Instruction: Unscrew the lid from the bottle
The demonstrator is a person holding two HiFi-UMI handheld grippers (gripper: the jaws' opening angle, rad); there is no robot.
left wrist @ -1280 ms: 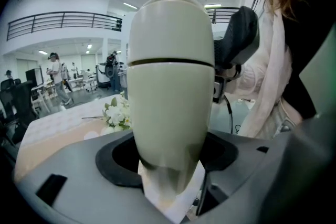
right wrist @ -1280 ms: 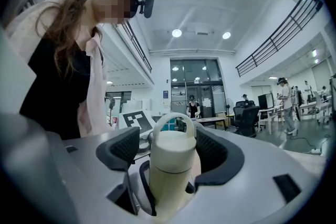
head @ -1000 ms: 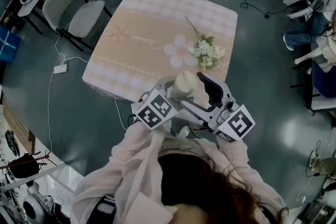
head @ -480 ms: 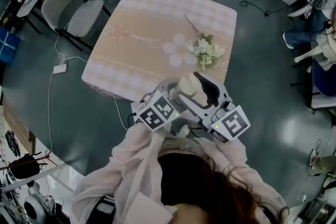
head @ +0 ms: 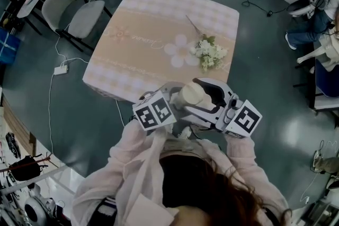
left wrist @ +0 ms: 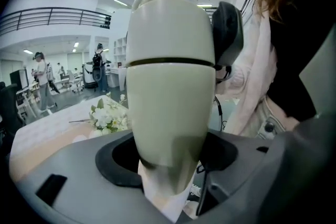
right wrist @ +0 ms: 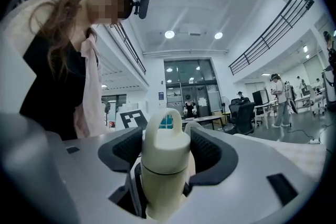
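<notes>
L tongs (left wrist: 168, 160) clenched on lower end of the cream bottle (left wrist: 170, 97). Bottle is up in the air at lower centre of head view, just off the near edge of the table (head: 153, 18), close to the person's chest. R tongs (right wrist: 167, 150) have just been closing w/ the lid (right wrist: 166, 139) between them. Dark pads now sit against both sides of the lid, its loop handle sticking out past them. White flowers (head: 210, 54) lie on the table's right side, well apart from the bottle.
</notes>
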